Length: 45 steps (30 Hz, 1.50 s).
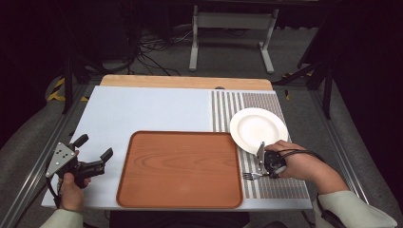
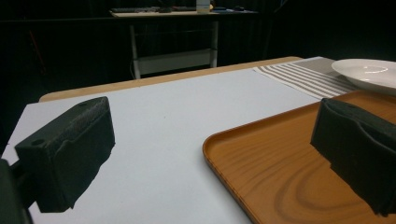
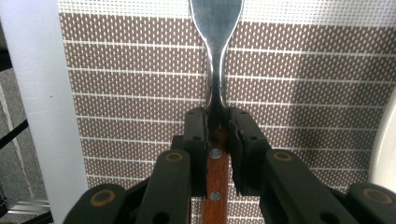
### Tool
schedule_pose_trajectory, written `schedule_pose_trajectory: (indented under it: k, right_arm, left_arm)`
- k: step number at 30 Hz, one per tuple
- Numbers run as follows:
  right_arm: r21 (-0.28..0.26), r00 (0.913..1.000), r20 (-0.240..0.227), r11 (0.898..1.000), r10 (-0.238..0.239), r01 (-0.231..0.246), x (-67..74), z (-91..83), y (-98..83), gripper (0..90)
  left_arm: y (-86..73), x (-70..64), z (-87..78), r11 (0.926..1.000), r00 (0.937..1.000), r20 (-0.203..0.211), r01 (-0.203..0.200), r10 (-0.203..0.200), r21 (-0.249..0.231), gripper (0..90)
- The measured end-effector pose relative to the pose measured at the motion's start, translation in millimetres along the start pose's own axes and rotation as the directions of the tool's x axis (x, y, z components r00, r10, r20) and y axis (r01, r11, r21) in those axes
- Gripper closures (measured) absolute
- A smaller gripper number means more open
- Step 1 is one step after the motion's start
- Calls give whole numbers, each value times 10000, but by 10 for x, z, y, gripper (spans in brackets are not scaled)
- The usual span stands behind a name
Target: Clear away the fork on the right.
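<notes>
Jaws clenching: my right gripper (image 3: 217,122) is pinching the fork (image 3: 215,56) over the placemat (image 3: 140,70); left gripper (image 1: 94,154) is gaping, idle.

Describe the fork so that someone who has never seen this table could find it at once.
Start at the brown and white striped woven placemat on the table's right side, below the round white plate. There the right gripper is clamped on the silver metal fork with a wooden riveted handle. It is the sole piece of cutlery.
</notes>
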State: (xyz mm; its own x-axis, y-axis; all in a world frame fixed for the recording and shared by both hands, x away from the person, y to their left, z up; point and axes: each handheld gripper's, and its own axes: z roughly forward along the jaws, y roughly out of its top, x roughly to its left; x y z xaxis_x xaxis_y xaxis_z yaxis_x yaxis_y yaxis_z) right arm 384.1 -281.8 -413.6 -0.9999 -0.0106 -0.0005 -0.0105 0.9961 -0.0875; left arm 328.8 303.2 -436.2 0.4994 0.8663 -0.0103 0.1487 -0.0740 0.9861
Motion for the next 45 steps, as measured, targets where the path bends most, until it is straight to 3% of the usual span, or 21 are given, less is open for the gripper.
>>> schedule_pose_trajectory:
  k: [10,31,41,45]
  right_arm:
    - [-133,9999,-9,9998,119,-119,18,-48,-9,786]
    - [-456,9944,944,9981,467,-425,-33,-599,-29,786]
    - [-935,9878,1322,9931,822,-701,-61,-774,-7,786]
    - [-1345,9817,1223,9825,1457,-1290,-65,-842,23,786]
  left_arm:
    - [-11,0,9,10000,10000,-7,60,-60,30,3]
    - [-10,11,2,9999,9999,-5,112,-112,19,3]
    - [-10,11,2,9999,9999,-5,103,-103,21,3]
    - [-10,7,1,9999,9999,-19,134,-134,11,3]
